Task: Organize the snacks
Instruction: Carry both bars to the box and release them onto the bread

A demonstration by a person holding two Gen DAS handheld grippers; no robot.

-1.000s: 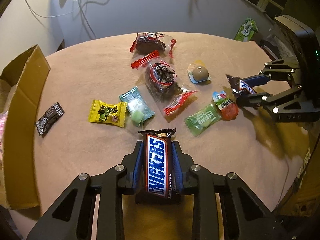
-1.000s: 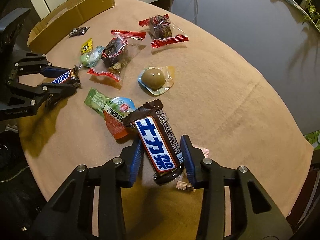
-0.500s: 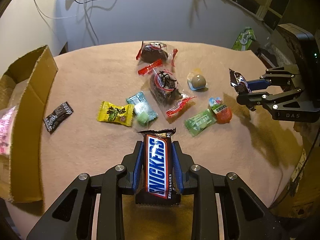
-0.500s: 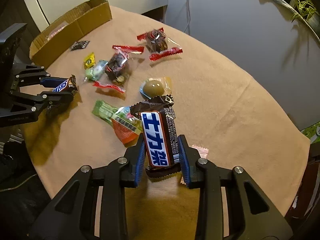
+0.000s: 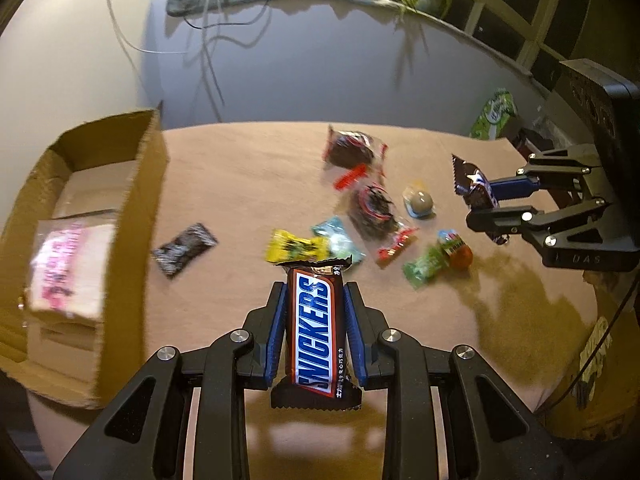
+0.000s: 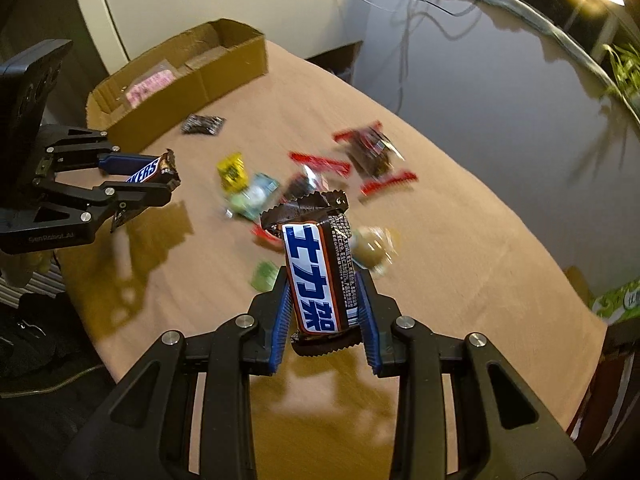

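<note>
My left gripper point(image 5: 316, 292) is shut on a brown Snickers bar point(image 5: 316, 332), held upright above the tan tablecloth; the right wrist view shows this gripper point(image 6: 160, 178) at the left with its bar point(image 6: 150, 170). My right gripper point(image 6: 324, 280) is shut on a second Snickers bar point(image 6: 320, 272) with blue Chinese lettering, lifted off the table. The left wrist view has that gripper point(image 5: 480, 200) at the right. An open cardboard box point(image 5: 100, 240) stands at the table's left edge with a pink packet point(image 5: 64, 264) inside.
Loose snacks lie mid-table: a black packet point(image 5: 184, 246), a yellow one point(image 5: 296, 246), a teal one point(image 5: 336, 236), two dark packs with red edges point(image 5: 374, 210), a packed egg point(image 5: 418, 202), a green pack point(image 5: 424, 268). A green bag point(image 5: 496, 114) sits beyond the far right edge.
The right jaws closed on the tilted bar and lifted it off the cloth. Both grippers rose with their bars. The left wrist view swung so the box shows more.
</note>
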